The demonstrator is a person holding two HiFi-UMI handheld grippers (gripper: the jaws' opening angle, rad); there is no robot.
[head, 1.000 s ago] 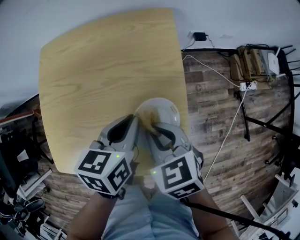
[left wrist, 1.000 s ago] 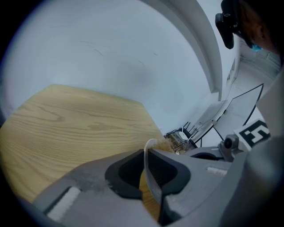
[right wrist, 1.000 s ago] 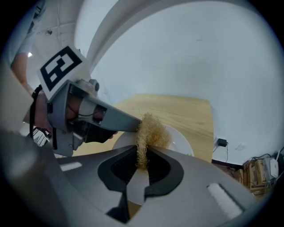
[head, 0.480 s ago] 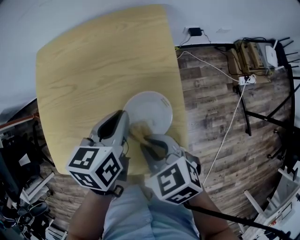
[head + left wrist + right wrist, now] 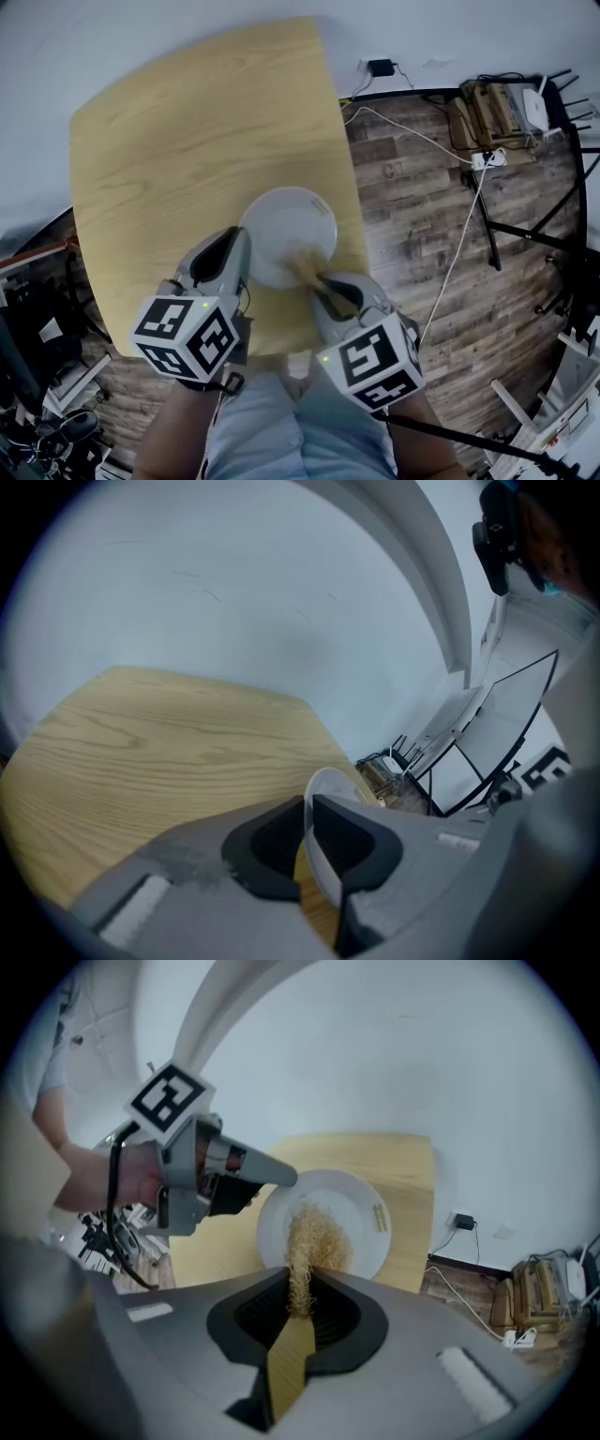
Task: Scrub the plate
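Note:
A white plate (image 5: 281, 225) is over the near right part of the light wooden table (image 5: 187, 131). My left gripper (image 5: 246, 255) is shut on the plate's left rim; in the left gripper view the rim (image 5: 319, 799) runs edge-on between the jaws of that gripper (image 5: 307, 834). My right gripper (image 5: 321, 281) is shut on a scrubber (image 5: 306, 265) with a flat wooden handle (image 5: 289, 1363) and tan fibres (image 5: 314, 1237). The fibres rest on the plate's (image 5: 361, 1199) near right part. In the right gripper view the left gripper (image 5: 272, 1177) clamps the plate's left rim.
The table's right edge (image 5: 349, 187) runs close to the plate, with dark plank floor (image 5: 422, 206) beyond. A white cable (image 5: 459, 253), a power strip (image 5: 495, 157) and a wooden rack (image 5: 497, 108) lie on the floor at right. The person's legs (image 5: 281, 431) are below.
The right gripper has drawn the scrubber from the plate's near left across to its near right. The plate and left gripper have shifted slightly left in view.

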